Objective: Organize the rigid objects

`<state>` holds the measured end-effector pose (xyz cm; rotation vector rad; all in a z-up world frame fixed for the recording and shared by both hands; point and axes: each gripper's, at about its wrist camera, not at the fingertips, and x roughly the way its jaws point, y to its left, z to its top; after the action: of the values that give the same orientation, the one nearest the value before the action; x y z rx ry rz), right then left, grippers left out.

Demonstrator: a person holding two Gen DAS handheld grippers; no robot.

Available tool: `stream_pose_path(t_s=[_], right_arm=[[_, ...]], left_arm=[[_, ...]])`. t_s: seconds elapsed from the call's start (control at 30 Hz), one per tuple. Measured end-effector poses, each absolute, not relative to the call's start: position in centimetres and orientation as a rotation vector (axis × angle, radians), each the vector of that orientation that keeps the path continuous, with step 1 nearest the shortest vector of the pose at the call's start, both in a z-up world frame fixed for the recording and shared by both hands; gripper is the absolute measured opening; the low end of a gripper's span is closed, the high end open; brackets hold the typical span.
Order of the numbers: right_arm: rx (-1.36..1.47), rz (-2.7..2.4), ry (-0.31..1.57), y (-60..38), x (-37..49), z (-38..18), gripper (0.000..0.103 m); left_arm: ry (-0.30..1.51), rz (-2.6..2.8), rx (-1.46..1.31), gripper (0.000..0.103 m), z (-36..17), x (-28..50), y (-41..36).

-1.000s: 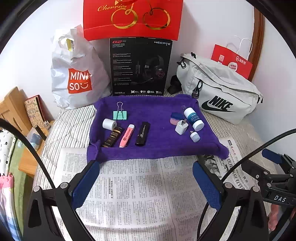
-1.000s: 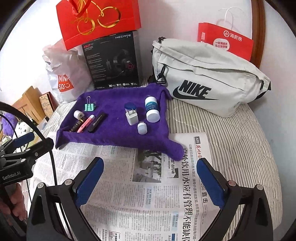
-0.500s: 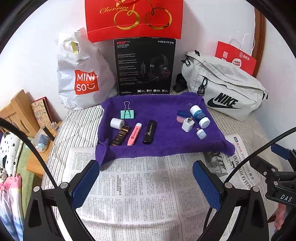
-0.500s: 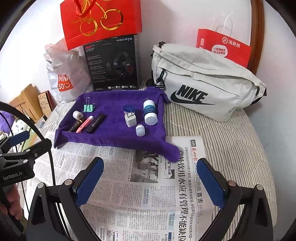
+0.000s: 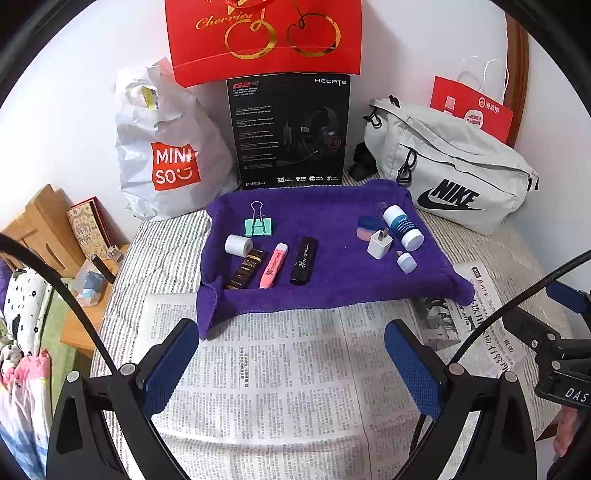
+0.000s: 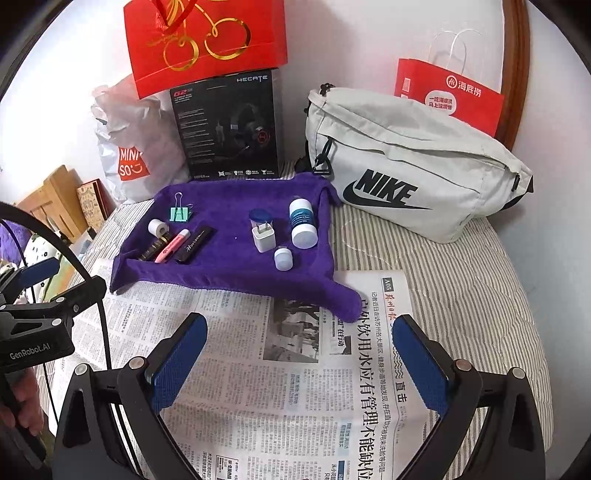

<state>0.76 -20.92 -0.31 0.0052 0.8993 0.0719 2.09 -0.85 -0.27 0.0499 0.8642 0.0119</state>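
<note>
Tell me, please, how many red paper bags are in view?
2: the red bag with gold cherries sits atop the black headset box; the other red bag stands behind the grey Nike bag. None seems hidden.

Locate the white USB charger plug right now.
In both wrist views the white USB charger plug sits on the right part of the purple towel, just in front of the blue-lidded pink jar, between the white-capped bottle and the small white cap.

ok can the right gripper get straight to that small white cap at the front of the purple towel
Probably yes. The right gripper is open and empty over the newspaper, and the small white cap lies near the purple towel's front edge, with nothing between. The white plug sits close behind it.
</note>
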Motion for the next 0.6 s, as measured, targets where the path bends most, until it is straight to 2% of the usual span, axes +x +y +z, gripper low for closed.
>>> stream_pose_path(t_s=[0.6], right_arm=[[0.004,0.069,0.896,-20.87,0.60,-0.14,0.100]], left_arm=[[0.847,-0.014,0.026,0.102,0.28,1.94,-0.12]])
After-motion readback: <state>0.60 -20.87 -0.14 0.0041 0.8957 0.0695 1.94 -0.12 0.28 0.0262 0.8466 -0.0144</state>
